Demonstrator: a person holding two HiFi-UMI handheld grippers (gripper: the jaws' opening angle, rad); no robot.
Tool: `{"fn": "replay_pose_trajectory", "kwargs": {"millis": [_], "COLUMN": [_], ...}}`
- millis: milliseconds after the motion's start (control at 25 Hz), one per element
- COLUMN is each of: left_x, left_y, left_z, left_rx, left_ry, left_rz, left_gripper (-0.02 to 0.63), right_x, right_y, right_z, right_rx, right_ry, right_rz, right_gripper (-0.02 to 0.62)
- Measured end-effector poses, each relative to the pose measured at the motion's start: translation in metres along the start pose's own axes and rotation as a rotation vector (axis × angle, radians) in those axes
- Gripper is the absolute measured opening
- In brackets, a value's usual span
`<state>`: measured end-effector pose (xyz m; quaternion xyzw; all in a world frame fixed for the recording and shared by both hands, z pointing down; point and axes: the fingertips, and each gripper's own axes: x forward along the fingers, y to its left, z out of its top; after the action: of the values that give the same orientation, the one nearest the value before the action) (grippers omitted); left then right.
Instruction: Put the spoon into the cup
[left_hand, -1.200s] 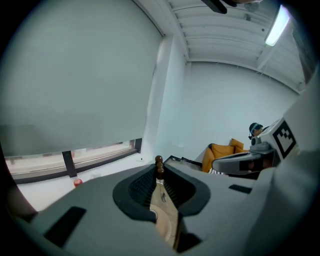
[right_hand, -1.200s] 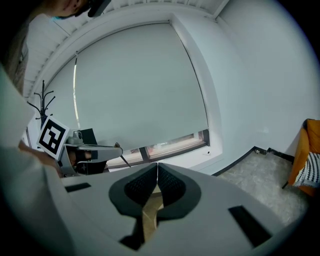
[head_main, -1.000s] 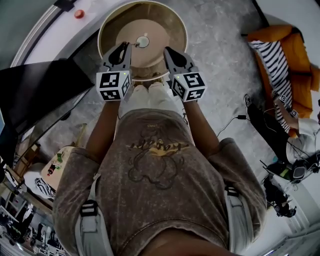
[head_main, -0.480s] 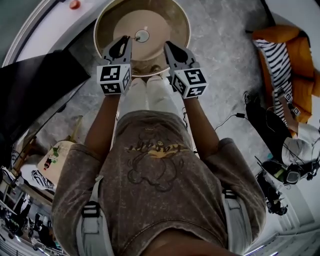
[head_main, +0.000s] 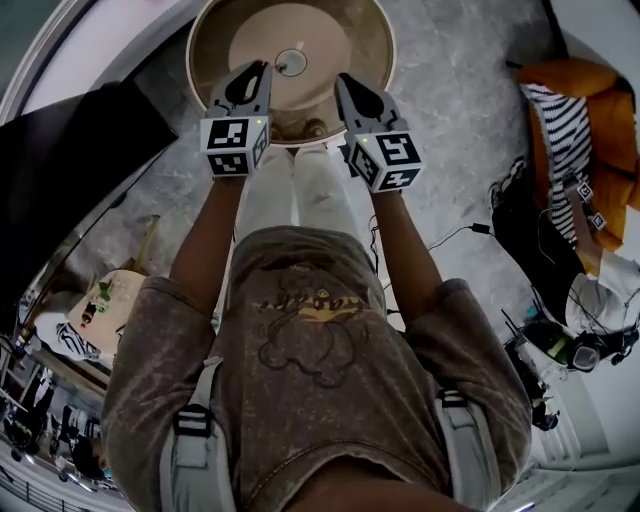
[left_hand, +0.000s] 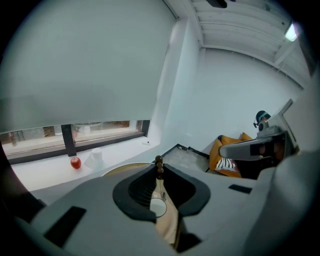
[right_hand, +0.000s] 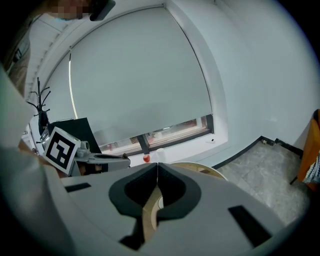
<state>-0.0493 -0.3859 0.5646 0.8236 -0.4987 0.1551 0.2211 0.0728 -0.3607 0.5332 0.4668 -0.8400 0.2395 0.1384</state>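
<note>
Tan and round, the desk (head_main: 345, 35) carries a small white cup (head_main: 290, 62) near its middle, and my next move turns on where that cup lies. In the head view it sits just beyond the tips of both claws and between them, nearer the left claw (head_main: 260, 72) than the right claw (head_main: 343, 80). The left gripper view shows me the left claw pinched narrow at its tips on the spoon (left_hand: 159, 169), a thin shaft with a dark beaded end poking up past the jaws. The shaft runs close to upright down through the gap behind the tips, straight toward the cup's white rim below. I cannot tell whether the bowl end is inside the cup or only above it, since the jaws cover that part. The right claw is closed tip to tip on nothing, with only desk and a sliver of cup showing through its gap. Both arms reach forward side by side, claws pointing away from the person's body and angled slightly inward. I judge the left to be the working hand: lower along the spoon's long axis, then release.
</note>
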Motion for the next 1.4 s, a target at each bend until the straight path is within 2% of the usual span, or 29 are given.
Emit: {"fn": "replay_pose_trajectory", "kwargs": {"millis": [520,880,1200,1400], "left_x": [0.046,0.083,0.099,0.103], "left_y": [0.014,0.025,0.028,0.028], "left_z": [-0.051,-0.1,-0.137,-0.152], "left_rx": [-0.048,-0.077,-0.082,-0.09], "left_ry": [0.041,0.079,0.169,0.196], "left_rz": [0.022,0.041,0.042,0.046], "left_gripper": [0.057,0.057,0.057,0.057], "right_x": [0.011,0.026,0.034,0.035], "right_y": [-0.008,-0.014,-0.017,-0.017], "right_z": [-0.015,-0.032,-0.038,-0.043], "right_rx": [0.023,0.036,0.043,0.046], "right_ry": [0.019,0.04,0.054,0.07], "right_rz": [0.004,0.016,0.024,0.023], "right_gripper": [0.019,0.018,0.02,0.018]}}
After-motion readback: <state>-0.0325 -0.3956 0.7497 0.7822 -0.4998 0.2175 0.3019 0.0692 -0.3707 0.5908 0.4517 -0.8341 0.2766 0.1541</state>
